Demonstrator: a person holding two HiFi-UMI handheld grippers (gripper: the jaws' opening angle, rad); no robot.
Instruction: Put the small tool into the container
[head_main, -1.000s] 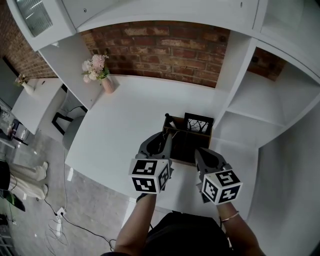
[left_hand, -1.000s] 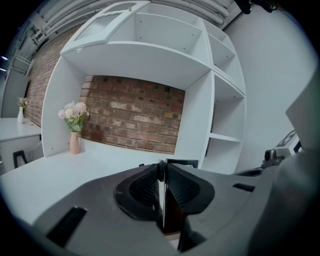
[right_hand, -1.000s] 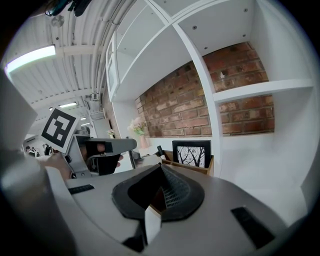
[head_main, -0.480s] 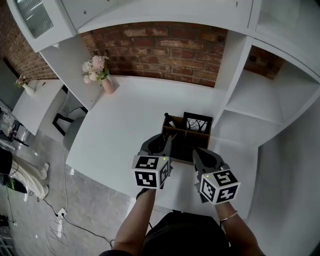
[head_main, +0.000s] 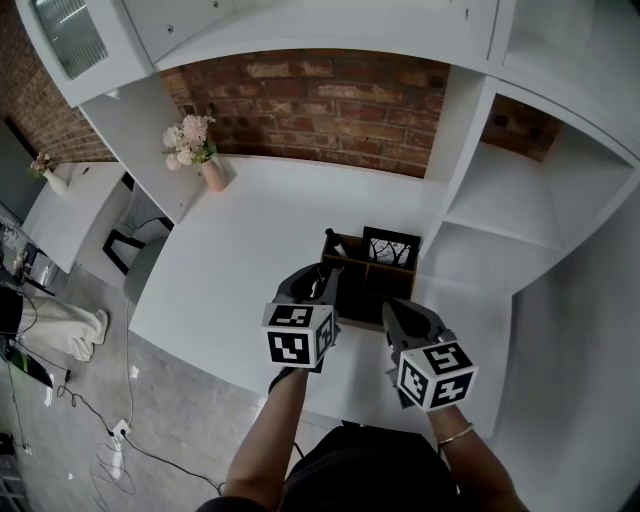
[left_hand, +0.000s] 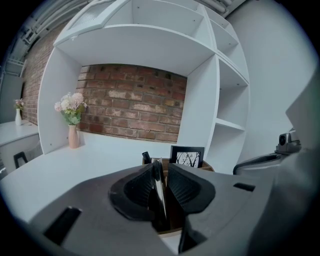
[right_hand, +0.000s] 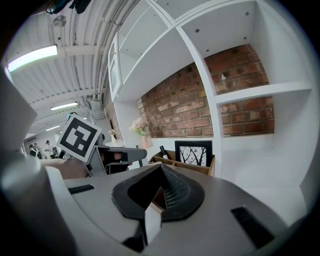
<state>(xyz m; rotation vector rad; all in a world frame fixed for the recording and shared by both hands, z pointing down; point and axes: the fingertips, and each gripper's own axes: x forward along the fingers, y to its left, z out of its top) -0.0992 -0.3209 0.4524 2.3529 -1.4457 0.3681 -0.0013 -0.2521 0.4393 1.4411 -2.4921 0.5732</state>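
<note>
left gripper view shows small tool (left_hand: 161, 192) pointing forward toward container (left_hand: 206, 167).

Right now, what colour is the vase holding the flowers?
The vase is pink; head view.

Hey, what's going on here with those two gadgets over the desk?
A person at a white desk holds a pair of hand-held tongs in each hand. The left tongs hang over the wooden container with a thin metal tool between them. They are opening, so the tool looks about to drop in. The right tongs are shut and empty, just beside the container.
</note>
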